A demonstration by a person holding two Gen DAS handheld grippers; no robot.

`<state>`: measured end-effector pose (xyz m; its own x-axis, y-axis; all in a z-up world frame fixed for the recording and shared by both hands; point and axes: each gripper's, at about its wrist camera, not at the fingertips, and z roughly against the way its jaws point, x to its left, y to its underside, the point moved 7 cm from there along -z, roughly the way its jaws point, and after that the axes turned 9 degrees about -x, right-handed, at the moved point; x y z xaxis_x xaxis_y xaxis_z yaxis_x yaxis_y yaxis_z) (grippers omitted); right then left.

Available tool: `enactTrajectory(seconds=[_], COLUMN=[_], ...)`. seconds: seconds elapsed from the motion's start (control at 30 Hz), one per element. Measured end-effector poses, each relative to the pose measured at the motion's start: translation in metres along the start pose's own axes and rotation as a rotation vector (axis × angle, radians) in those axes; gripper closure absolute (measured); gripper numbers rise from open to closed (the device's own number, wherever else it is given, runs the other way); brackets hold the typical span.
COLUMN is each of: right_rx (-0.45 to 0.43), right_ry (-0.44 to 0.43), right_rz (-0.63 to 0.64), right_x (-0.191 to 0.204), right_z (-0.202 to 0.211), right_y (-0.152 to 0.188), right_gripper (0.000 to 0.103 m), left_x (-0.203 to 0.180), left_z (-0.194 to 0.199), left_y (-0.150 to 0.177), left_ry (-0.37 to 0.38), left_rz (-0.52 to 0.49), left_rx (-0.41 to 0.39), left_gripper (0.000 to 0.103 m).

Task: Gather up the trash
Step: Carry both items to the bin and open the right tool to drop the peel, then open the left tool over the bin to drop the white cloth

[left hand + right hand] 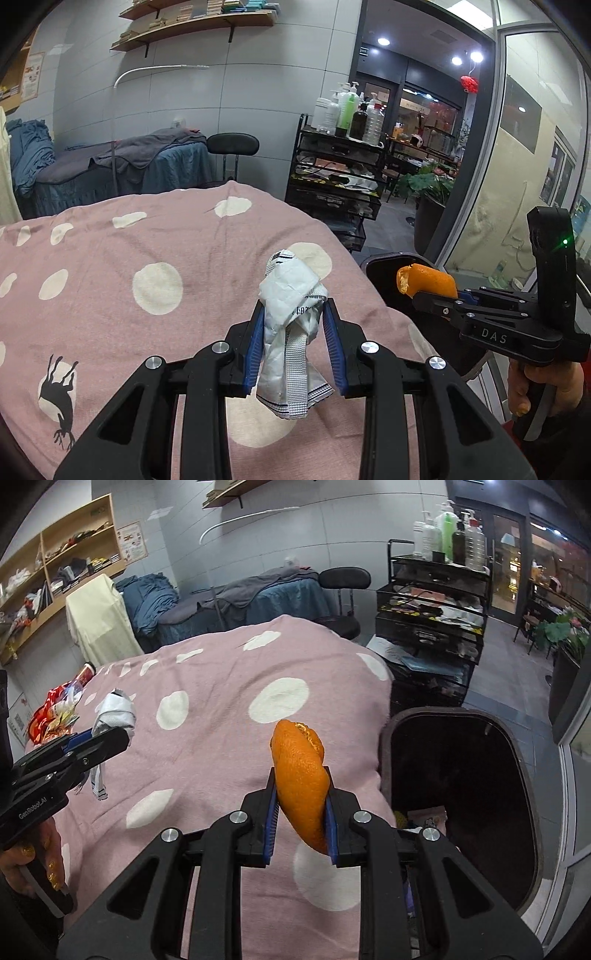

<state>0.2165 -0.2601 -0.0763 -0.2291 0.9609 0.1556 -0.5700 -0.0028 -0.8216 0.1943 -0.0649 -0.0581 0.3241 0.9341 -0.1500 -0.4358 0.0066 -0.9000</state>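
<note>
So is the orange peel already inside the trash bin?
No, the orange peel is clamped in the right gripper, above the pink blanket, left of the bin.

Bed [221,686] draped in a pink blanket [207,243] with cream dots and a black deer print, red and yellow wrappers [55,712] with a red-capped bottle [83,675] on its far left edge, dark bin [461,790] beside its right edge
</note>
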Motion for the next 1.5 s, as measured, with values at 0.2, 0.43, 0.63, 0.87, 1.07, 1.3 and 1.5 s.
enactTrajectory(seconds=[0.2, 0.43, 0.63, 0.87, 1.07, 1.3, 1.5], right_rx=[-0.028, -0.022, 0.026, 0.042, 0.012, -0.053, -0.119], right_ry=[0.071, 0.180, 0.255, 0.274, 0.283, 0.339, 0.427], right_rz=[-0.089, -0.186, -0.257, -0.313, -0.330, -0.351, -0.354], right_x=[-0.046, -0.099, -0.137, -0.151, -0.153, -0.161, -0.177], right_z=[0.012, 0.011, -0.009, -0.019, -0.008, 0.018, 0.047], right_y=[0.006, 0.018, 0.035, 0.049, 0.053, 0.050, 0.045], right_gripper=[0.081, 0.081, 0.079, 0.055, 0.042, 0.034, 0.032], left_x=[-0.023, -0.051, -0.073, -0.090, -0.106, -0.137, -0.170], left_z=[-0.011, -0.020, -0.029, -0.038, -0.047, -0.065, -0.088], left_y=[0.001, -0.001, 0.000, 0.001, 0.000, -0.004, -0.001], left_ry=[0.045, 0.099, 0.140, 0.174, 0.209, 0.285, 0.349], left_rz=[-0.016, -0.043, -0.074, -0.099, -0.111, -0.121, -0.145], left_rx=[0.017, 0.027, 0.041, 0.060, 0.075, 0.113, 0.181], left_gripper=[0.072, 0.072, 0.072, 0.072, 0.072, 0.072, 0.072])
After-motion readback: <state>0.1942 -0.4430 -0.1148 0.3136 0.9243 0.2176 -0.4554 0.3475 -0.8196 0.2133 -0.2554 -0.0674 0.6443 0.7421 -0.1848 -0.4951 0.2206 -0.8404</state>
